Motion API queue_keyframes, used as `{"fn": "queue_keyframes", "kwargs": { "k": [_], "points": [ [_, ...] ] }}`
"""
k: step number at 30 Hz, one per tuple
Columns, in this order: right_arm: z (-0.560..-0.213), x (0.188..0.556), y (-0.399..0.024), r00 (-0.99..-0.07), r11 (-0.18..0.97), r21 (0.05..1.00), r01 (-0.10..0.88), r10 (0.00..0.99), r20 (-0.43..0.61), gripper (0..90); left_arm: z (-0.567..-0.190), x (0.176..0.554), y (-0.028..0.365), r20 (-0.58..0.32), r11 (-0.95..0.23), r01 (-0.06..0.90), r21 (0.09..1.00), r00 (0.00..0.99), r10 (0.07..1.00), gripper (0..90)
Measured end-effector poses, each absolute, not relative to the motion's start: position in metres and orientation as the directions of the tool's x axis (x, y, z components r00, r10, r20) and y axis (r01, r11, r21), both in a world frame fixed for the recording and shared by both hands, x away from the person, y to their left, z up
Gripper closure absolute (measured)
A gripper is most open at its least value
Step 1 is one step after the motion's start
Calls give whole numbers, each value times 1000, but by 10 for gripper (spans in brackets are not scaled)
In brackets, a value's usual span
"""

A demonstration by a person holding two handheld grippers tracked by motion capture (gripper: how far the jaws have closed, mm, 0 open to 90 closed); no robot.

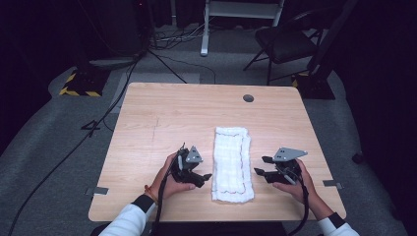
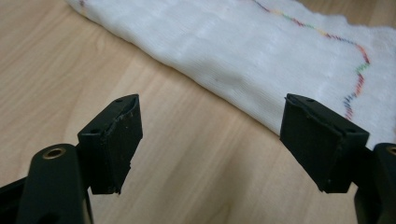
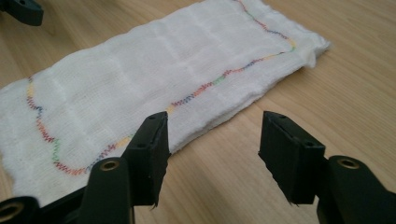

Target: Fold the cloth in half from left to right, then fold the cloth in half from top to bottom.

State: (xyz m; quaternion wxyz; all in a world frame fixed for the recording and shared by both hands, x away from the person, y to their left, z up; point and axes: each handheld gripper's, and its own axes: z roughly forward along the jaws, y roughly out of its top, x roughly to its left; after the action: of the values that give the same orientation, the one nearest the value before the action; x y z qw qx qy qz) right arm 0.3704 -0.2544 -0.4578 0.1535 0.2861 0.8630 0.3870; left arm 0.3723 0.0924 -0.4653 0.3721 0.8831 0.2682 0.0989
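High view shows both tongs, left (image 1: 205, 176) and right (image 1: 257, 171), open beside the folded white cloth with rainbow stitching (image 1: 232, 164); grip matching near corners evenly.

Folded white cloth (image 1: 232, 163) lying lengthwise on the wooden surface (image 1: 162, 113); left tool (image 1: 199, 178) and right tool (image 1: 262, 165) flanking it, jaws apart, gripping nothing, pointing inward toward it.

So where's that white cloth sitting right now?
In the high view the folded white cloth lies flat on the wooden table, toward its near edge, between the left gripper and the right gripper, touching neither.
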Motion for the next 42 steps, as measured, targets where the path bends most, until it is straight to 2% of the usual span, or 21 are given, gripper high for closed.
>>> {"fn": "queue_keyframes", "kwargs": {
  "k": [8, 10, 12, 22, 28, 42],
  "points": [
    [-446, 394, -258, -763, 534, 757, 376, 643, -74, 437, -452, 403, 83, 21, -581, 385, 717, 821, 570, 219],
    [-444, 407, -260, -766, 508, 754, 417, 643, -10, 430, -446, 415, 79, 32, -582, 380, 719, 819, 573, 220],
    [-440, 418, -260, -751, 490, 758, 431, 660, 0, 431, -441, 428, 73, 46, -587, 377, 716, 814, 578, 221],
    [-429, 453, -253, -719, 518, 748, 415, 691, -80, 434, -427, 468, 46, 63, -592, 361, 720, 816, 574, 222],
    [-431, 472, -243, -705, 534, 734, 420, 701, -106, 449, -432, 493, 30, 61, -592, 390, 706, 798, 599, 223],
    [-445, 508, -229, -688, 542, 696, 471, 719, -94, 467, -461, 535, 32, 15, -556, 506, 660, 730, 683, 238]
  ]
}}
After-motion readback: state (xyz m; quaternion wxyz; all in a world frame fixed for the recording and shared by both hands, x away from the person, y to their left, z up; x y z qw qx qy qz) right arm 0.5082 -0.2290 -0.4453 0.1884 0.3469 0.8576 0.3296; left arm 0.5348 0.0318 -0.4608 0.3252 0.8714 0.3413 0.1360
